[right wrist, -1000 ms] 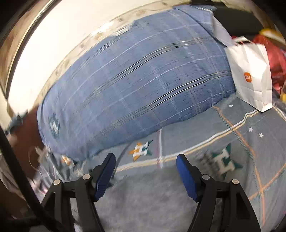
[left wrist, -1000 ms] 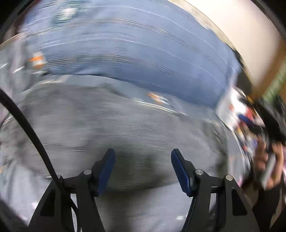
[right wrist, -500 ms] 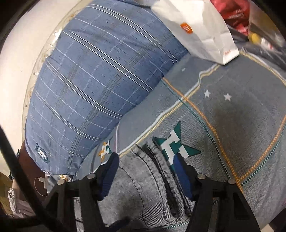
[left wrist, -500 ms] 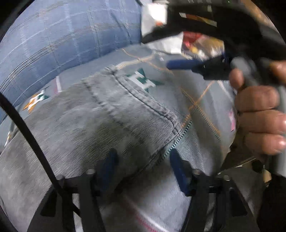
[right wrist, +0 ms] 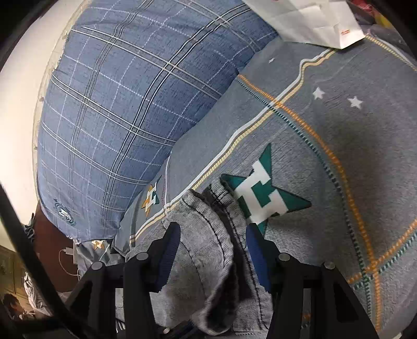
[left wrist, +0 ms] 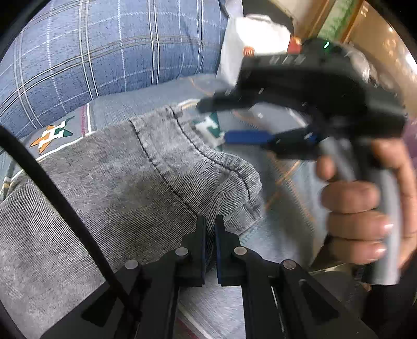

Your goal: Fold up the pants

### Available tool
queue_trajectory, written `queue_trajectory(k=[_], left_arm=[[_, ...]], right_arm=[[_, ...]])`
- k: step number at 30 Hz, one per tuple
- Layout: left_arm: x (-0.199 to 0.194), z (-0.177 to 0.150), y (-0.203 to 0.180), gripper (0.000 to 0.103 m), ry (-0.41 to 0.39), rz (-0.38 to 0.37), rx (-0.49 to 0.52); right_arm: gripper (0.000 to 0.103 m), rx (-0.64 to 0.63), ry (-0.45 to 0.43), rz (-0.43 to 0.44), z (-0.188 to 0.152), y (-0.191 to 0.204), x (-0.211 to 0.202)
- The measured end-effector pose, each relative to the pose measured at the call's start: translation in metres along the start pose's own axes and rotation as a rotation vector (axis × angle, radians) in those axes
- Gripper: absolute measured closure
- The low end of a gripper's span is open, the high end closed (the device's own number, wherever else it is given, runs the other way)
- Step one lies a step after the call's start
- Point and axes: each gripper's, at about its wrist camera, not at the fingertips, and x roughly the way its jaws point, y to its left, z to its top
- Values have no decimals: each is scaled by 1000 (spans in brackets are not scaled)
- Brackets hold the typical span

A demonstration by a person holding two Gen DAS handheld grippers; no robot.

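Observation:
Grey denim pants point(left wrist: 109, 182) lie on a grey patterned bedsheet point(left wrist: 146, 99). My left gripper point(left wrist: 210, 229) is shut on the near corner of the pants' hem or waistband. In the left wrist view my right gripper point(left wrist: 221, 122) is held by a hand at the right, its jaws apart around the far corner of the same edge. In the right wrist view the right gripper point(right wrist: 213, 240) is open with the bunched pants edge point(right wrist: 208, 234) between its fingers.
A large blue plaid pillow point(right wrist: 125, 109) lies behind the pants. A white paper bag point(right wrist: 312, 18) stands at the back right on the bedsheet point(right wrist: 338, 156). A white wall lies to the left, and a charger cable point(right wrist: 67, 255) by the bed's side.
Both grippers came down to the pants' edge. The left gripper closed on the near corner. The right gripper moved in so the fabric sits between its open fingers.

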Motion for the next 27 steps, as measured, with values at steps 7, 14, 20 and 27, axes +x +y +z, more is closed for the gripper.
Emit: queue_trajectory(k=[7,14,20,27], left_arm=[[-23,4,8,98,-47,-85,-76],[-19,7,0,98,-40,-109,-82],[-23,16,-19,98,-75,-120,-45],[16,-8,-7,88,100,-108,-43]], right_arm=[[48,32,96,82,-5,-4,19],[98,-9,56,89,-8,5,9],[98,-47,-99,58,-10,10,-37],[94,-9,60,-179,-12,-8,3]])
